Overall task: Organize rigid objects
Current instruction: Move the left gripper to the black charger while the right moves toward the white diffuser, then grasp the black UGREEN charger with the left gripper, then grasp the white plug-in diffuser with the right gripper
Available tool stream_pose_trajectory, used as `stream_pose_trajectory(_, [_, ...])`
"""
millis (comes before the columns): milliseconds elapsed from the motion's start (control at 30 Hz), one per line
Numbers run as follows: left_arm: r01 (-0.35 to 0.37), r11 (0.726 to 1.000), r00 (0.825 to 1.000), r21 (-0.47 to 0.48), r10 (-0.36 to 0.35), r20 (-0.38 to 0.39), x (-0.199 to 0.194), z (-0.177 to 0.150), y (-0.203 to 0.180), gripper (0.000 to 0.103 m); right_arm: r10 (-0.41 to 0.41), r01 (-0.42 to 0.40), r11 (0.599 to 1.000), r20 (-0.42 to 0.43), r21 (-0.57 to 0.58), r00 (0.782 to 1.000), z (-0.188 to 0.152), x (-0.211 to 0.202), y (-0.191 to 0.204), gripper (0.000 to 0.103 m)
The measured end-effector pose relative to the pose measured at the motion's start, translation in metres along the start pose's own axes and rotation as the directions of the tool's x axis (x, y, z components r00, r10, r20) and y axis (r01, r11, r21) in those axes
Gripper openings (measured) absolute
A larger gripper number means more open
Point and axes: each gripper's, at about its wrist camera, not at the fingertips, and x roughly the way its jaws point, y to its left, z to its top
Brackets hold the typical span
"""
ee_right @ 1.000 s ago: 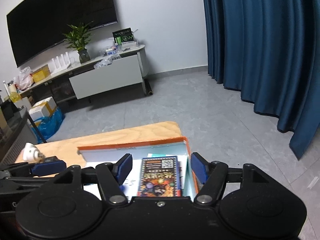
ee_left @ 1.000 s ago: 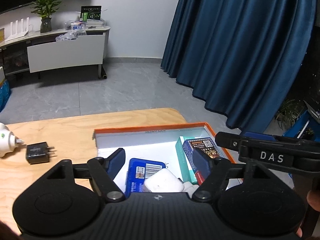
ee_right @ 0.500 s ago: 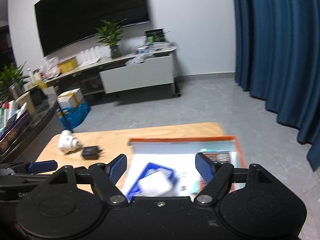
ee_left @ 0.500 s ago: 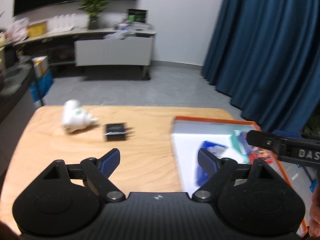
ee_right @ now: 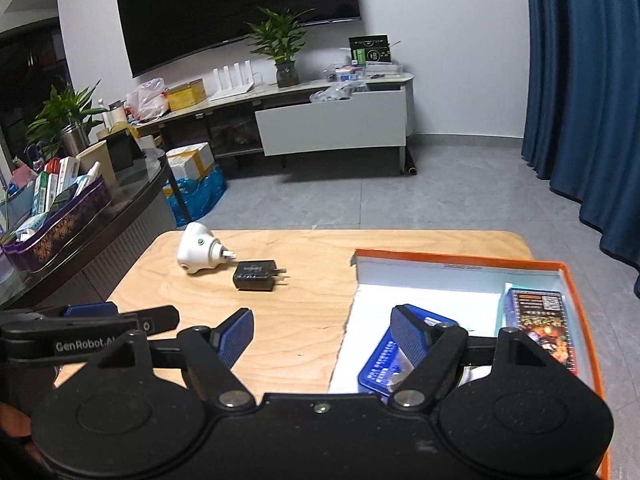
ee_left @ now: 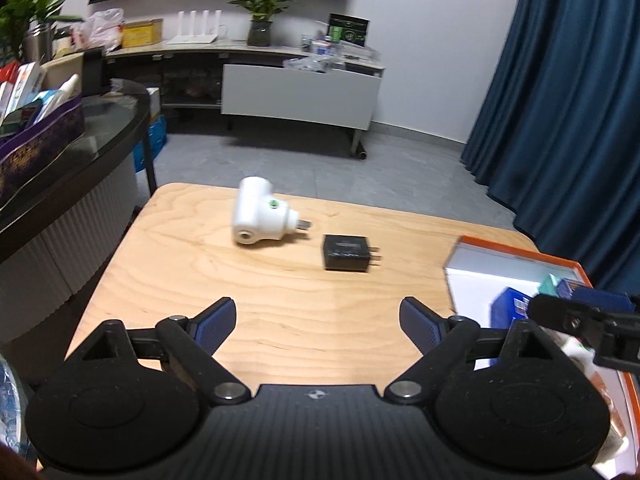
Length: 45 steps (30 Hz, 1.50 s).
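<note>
Light wooden table fills the lower half of both views, bare in the middle. Orange-rimmed white cardboard box sits at lower right of the right wrist view, already holding a blue barcode packet and a dark printed card box.

Left gripper: jaws have just been opening, now apart, nothing between them. Right gripper: jaws have just been opening, also wide apart and empty, one finger over the box, the other over bare wood.

Loose items are a white rounded plug-in device and a black square charger plug, just beside each other, mid-frame, up from the left gripper's fingers and well apart from them. Charger prongs point right, toward the box; its body lies flat.

Left gripper looks nearer, likely the one to reach. Open wood all round the charger; table's far edge is close behind the white device.
</note>
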Motion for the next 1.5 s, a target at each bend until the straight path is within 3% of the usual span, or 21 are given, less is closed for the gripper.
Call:
stream_pose_trajectory(233, [0.001,1.0,1.0,-0.014,-0.001,-0.001,0.019,0.005,0.013,0.095,0.004,-0.004,1.0,-0.011,-0.01,1.0,-0.002,0.009,0.003,0.089])
stream_pose_trajectory(400, [0.021,1.0,1.0,0.019,-0.02,-0.017,0.052,0.011,0.0,0.096,-0.007,0.007,1.0,-0.005,0.003,1.0,-0.002,0.01,-0.007,0.089])
stream_pose_trajectory(733, [-0.035,0.995,0.999,0.089,0.038,-0.035,0.115,0.021,-0.033,0.097,-0.017,0.017,0.999,-0.004,0.042,1.0,0.001,0.017,-0.029,0.089])
stream_pose_trajectory(800, [-0.042,0.996,0.998,0.081,0.046,-0.037,0.122,0.02,-0.032,0.092,-0.02,0.02,0.999,-0.005,0.043,1.0,0.001,0.02,-0.032,0.089])
stream_pose_trajectory(867, [-0.047,0.995,0.997,0.085,0.051,-0.053,0.126,0.018,-0.031,0.079,-0.02,0.02,0.999,-0.003,0.05,1.0,0.002,0.021,-0.034,0.089])
stream_pose_trajectory(967, [-0.064,0.989,0.998,0.133,0.067,-0.017,0.124,0.014,-0.035,0.071,-0.017,0.017,0.998,0.002,0.064,1.0,0.004,0.023,-0.035,0.089])
stream_pose_trajectory(1000, [-0.063,0.989,0.998,0.136,0.064,-0.004,0.122,0.013,-0.033,0.062,-0.015,0.014,0.998,0.005,0.066,1.0,0.004,0.023,-0.034,0.089])
stream_pose_trajectory(1133, [-0.042,0.987,0.999,0.154,0.042,0.004,0.115,0.01,-0.029,0.061,-0.01,0.01,0.998,0.01,0.061,1.0,0.007,0.024,-0.029,0.089])
stream_pose_trajectory(1300, [0.005,0.992,0.999,0.124,-0.01,0.034,0.077,-0.003,-0.01,0.061,0.028,-0.028,0.999,-0.006,0.031,1.0,0.014,0.032,-0.015,0.089])
stream_pose_trajectory(1500, [-0.045,0.998,0.997,0.032,0.043,0.058,0.025,-0.026,0.04,0.061,0.146,-0.147,0.989,-0.061,-0.017,0.987,0.029,0.064,0.026,0.09])
